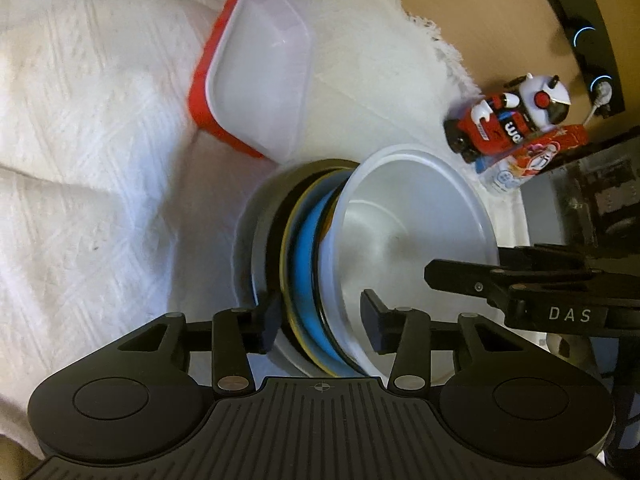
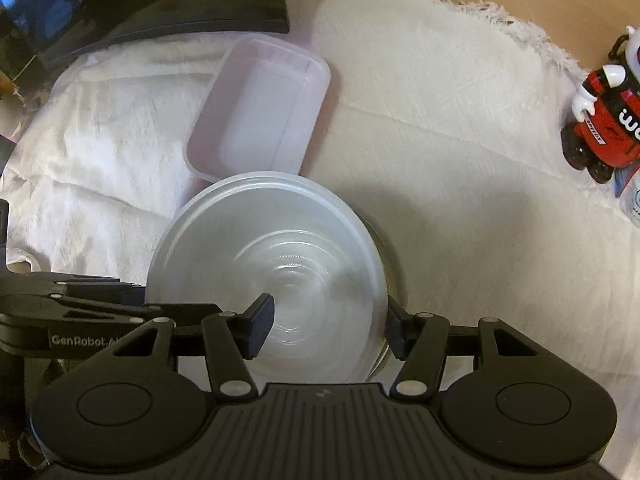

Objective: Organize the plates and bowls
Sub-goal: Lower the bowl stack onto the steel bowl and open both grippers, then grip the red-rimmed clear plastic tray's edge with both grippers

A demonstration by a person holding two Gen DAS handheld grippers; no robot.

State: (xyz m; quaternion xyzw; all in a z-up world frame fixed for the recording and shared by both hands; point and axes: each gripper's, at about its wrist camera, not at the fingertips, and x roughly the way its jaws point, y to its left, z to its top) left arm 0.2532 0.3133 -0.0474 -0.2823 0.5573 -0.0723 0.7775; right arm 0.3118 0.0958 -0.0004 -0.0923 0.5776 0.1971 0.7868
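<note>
A stack of dishes rests on the white cloth (image 1: 80, 140): a white plate (image 1: 240, 248) at the bottom, then a grey bowl (image 1: 272, 208), a yellow-rimmed plate (image 1: 289, 248), a blue bowl (image 1: 308, 248) and a translucent bowl (image 1: 408, 220) (image 2: 264, 248) on top. My left gripper (image 1: 322, 320) straddles the near rim, one pad outside the grey bowl and one inside the translucent bowl, pressing on the stack. My right gripper (image 2: 328, 328) clamps the opposite rim, its left pad inside the translucent bowl and its right pad outside the grey bowl (image 2: 386, 248).
Just beyond the stack, a clear rectangular container (image 1: 260, 68) (image 2: 260, 108) sits on a red one (image 1: 204, 96). A toy robot (image 1: 508, 116) (image 2: 600, 128) and a colourful packet (image 1: 548, 152) stand at the cloth's right edge. A black device (image 1: 584, 36) lies on bare wood.
</note>
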